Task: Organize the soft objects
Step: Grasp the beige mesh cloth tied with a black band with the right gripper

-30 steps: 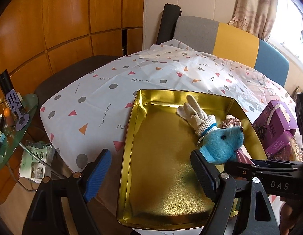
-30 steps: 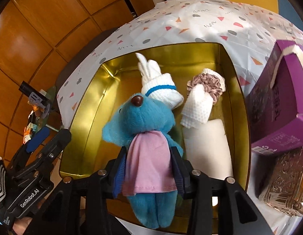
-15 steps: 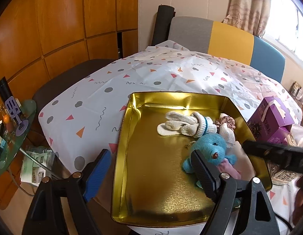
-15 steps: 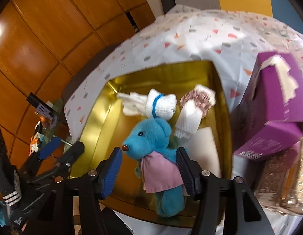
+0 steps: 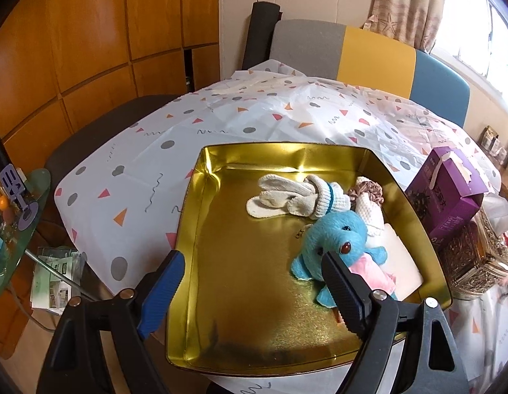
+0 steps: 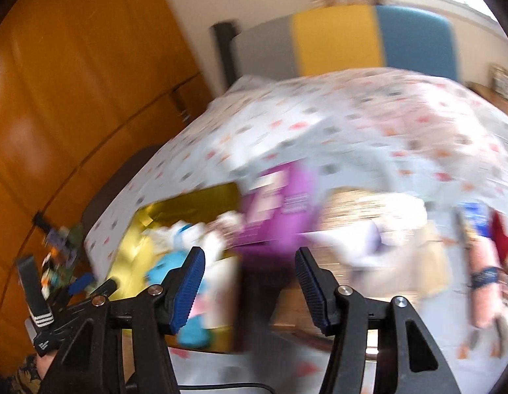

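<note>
I find the blue plush toy (image 5: 336, 239) lying loose in the gold tin tray (image 5: 254, 298), at its right side, touching the rolled white gloves (image 5: 296, 197) and the white cloth (image 5: 372, 213). My left gripper (image 5: 250, 289) hangs over the tray's near edge, fingers wide, nothing between them. My right gripper (image 6: 249, 287) stands parted at a middling gap and empty; its view is blurred. The purple box (image 5: 447, 197) sits beside the tray's right edge.
</note>
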{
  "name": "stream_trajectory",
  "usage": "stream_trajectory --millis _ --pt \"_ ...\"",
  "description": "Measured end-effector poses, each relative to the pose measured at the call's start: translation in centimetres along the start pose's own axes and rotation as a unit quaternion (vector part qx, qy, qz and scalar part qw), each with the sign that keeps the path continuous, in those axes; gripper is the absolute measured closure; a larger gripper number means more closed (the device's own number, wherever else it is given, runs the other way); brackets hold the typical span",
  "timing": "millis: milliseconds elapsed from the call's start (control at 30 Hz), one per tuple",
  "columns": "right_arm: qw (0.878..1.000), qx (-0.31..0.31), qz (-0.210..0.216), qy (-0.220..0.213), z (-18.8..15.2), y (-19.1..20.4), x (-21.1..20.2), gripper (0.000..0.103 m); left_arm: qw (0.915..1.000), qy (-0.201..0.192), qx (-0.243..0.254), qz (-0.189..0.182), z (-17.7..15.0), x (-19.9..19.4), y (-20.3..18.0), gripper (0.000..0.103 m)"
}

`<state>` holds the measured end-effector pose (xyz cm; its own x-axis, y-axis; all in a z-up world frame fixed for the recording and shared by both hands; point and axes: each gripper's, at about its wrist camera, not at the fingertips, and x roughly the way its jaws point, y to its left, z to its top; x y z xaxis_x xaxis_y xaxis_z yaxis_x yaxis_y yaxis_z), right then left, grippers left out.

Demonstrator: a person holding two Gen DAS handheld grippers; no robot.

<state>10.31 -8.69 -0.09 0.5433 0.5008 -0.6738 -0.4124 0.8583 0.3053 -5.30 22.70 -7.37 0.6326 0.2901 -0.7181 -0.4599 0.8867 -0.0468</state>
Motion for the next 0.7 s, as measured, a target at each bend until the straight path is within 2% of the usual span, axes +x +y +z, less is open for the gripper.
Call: stream_trajectory --millis 133,267,367,433,700 --pt "0.995 0.057 -0.084 -0.004 -0.6 -7.9 -1.9 0.045 1.0000 0.005 0.007 -0.005 -0.1 0.3 -0.6 0.017" --pt "0.986 0.082 -0.133 0.053 -2.1 -13.7 0.1 0.045 0.9998 0.010 0.016 -0.008 -0.3 0.5 -1.3 0.017" --pt "0.983 0.116 -0.113 0.090 -3.0 -16.6 2.4 0.045 0.9996 0.012 0.024 -0.006 -0.4 0.6 -1.8 0.017" --pt "0.981 0.132 -0.105 0.100 -3.0 -17.7 3.9 0.045 0.9995 0.014 0.027 -0.004 -0.4 0.7 -2.0 0.017" --pt "0.980 0.118 -0.091 0.128 -1.6 -18.5 8.4 0.045 0.9988 0.023 0.043 -0.003 -0.6 1.0 -3.1 0.017"
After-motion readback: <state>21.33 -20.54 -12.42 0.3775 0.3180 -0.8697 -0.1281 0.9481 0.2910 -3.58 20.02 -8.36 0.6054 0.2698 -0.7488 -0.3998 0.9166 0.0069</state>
